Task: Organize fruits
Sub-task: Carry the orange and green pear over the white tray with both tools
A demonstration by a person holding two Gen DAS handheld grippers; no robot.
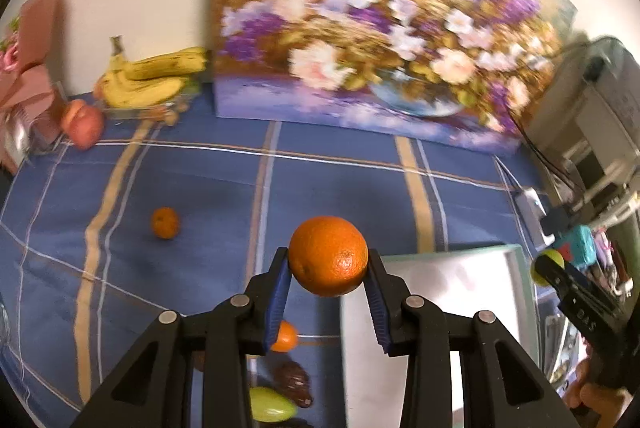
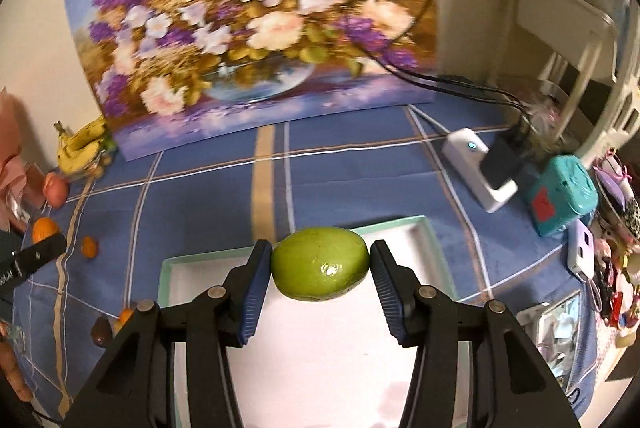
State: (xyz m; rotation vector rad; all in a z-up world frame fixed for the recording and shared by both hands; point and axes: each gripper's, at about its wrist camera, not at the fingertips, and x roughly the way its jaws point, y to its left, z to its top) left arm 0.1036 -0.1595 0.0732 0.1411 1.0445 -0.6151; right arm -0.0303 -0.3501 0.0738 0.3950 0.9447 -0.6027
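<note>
Fruit in both grippers. Left gripper, lower centre of the left wrist view, is closed part-way on an orange, blue pads touching both its sides; the orange is held above the blue checked cloth, just left of the white tray. Right gripper, lower centre of the right wrist view, is closed on a green fruit, left pad touching, right pad at its edge; the fruit is held above the tray, near its far rim.

Loose fruit on the worktop cloth in the left view: small orange fruit at centre left, well apart from the gripper; another small orange fruit partly hidden behind the left finger; a green fruit and a dark brown fruit at bottom centre, touching or nearly so. Bananas sit at upper left against the wall, with a red apple just beside them lower left.

Flower painting leans upright at the back of the worktop. White power strip and a teal box lie at right in the right view. Background is blurred. The right gripper's own fruit shows at the right edge of the left view; a hand is at bottom right there.
</note>
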